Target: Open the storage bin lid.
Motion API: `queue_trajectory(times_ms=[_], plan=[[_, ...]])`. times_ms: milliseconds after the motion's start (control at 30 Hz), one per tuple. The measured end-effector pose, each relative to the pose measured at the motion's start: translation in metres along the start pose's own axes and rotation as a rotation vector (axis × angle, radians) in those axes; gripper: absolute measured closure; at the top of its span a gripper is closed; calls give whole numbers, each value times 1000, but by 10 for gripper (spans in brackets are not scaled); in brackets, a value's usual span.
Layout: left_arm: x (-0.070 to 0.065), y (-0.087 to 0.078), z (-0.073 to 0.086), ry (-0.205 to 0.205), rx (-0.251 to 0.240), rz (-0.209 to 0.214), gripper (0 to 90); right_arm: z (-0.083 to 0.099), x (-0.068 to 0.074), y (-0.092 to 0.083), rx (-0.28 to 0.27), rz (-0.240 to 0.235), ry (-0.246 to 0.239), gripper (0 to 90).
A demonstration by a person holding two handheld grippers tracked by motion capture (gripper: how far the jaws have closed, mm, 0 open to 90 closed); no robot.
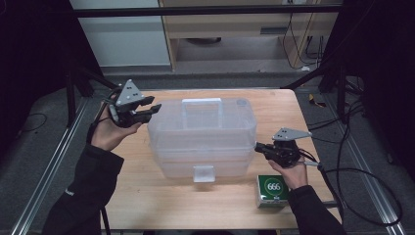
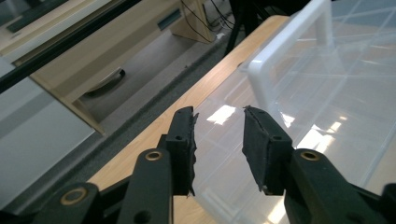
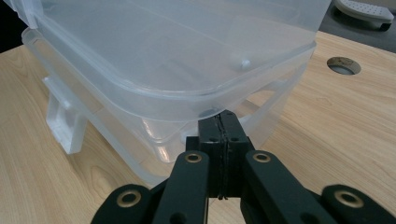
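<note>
Grippers [image 1: 155,108] [image 1: 258,147] beside clear box [image 1: 200,134]

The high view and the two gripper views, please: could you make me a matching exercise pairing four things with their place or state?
1. clear plastic box
2. green carton
3. left gripper
4. right gripper

a. jaws apart, nothing between them
b. near right corner of the table
c. jaws shut, at the box's right end
d. middle of the table, white handle on its lid

Pairs: 1-d, 2-b, 3-a, 4-c
</note>
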State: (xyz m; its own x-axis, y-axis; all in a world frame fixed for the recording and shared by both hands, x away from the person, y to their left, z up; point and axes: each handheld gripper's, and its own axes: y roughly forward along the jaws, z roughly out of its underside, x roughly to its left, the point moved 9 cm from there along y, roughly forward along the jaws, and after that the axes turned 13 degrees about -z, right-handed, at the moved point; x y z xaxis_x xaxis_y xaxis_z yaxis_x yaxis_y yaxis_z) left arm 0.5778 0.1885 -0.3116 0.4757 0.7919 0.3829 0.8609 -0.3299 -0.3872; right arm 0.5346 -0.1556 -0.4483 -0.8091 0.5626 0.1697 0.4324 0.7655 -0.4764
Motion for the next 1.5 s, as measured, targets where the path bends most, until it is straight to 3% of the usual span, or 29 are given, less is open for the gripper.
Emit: queue_trajectory(times_ms=[133, 200, 233, 300, 333, 400, 500, 600, 867, 900, 1000, 1067, 1500], plan=[[13, -8, 24, -82, -10, -46, 715, 1, 1, 0, 6, -1, 2, 900], [16, -9, 28, -90, -9, -54, 740, 1, 1, 0, 6, -1, 1, 900], [22, -14, 36, -134, -22, -74, 758, 1, 0, 0, 7, 0, 1, 900], [25, -16, 40, -155, -26, -82, 785, 1, 1, 0, 6, 0, 2, 900], [30, -20, 49, -193, -29, -99, 802, 1, 1, 0, 7, 1, 1, 900], [33, -23, 60, -226, -26, -108, 827, 1, 1, 0, 7, 1, 2, 900], [33, -25, 71, -243, -21, -110, 849, 1, 1, 0, 8, 0, 2, 900], [33, -25, 92, -275, -9, -107, 869, 1, 1, 0, 9, 0, 0, 900], [21, -18, 121, -286, 41, -94, 887, 1, 1, 1, 9, 1, 0, 900], [15, -18, 125, -298, 45, -69, 890, 1, 0, 1, 11, 2, -2, 900], [7, -16, 130, -290, 58, -53, 891, 1, 0, 1, 12, 2, -2, 900], [-6, -13, 134, -270, 74, -10, 890, 1, 0, 1, 12, 3, -3, 900], [-44, 1, 146, -232, 121, 90, 891, 1, 0, 1, 9, 4, -3, 900]])
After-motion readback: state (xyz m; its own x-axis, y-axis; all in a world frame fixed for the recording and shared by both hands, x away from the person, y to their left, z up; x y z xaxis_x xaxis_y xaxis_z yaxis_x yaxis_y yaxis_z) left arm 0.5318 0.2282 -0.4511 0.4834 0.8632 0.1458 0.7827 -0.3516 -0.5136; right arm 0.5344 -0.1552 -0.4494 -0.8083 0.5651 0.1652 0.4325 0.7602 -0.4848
